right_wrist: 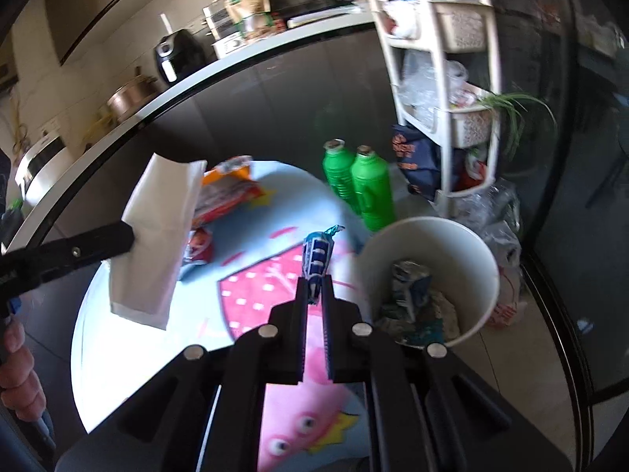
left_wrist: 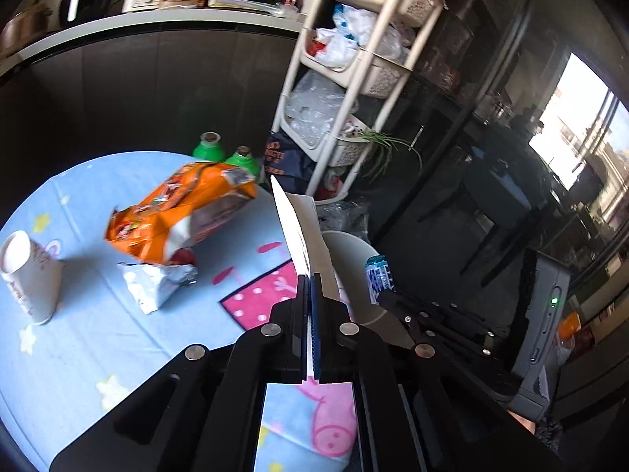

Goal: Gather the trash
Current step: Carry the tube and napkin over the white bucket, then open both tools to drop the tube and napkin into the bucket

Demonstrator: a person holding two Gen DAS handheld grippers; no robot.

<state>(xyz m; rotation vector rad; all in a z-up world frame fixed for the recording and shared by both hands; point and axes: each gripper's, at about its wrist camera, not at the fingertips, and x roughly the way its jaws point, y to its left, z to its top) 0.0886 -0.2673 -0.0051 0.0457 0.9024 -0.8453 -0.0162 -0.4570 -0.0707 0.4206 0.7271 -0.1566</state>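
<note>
The left gripper has its fingers pinched tight on a white paper napkin, held up over the table. The napkin looks soft, thin and very light — it flops, so a pinch at one edge is enough. The right gripper has its fingers closed on a small blue candy wrapper by its bottom end — crinkly, light and a bit slippery. The white trash bucket is just beside it. An orange snack bag and a paper cup lie on the table.

Left tongs and right tongs both clamped, angled downward
</note>
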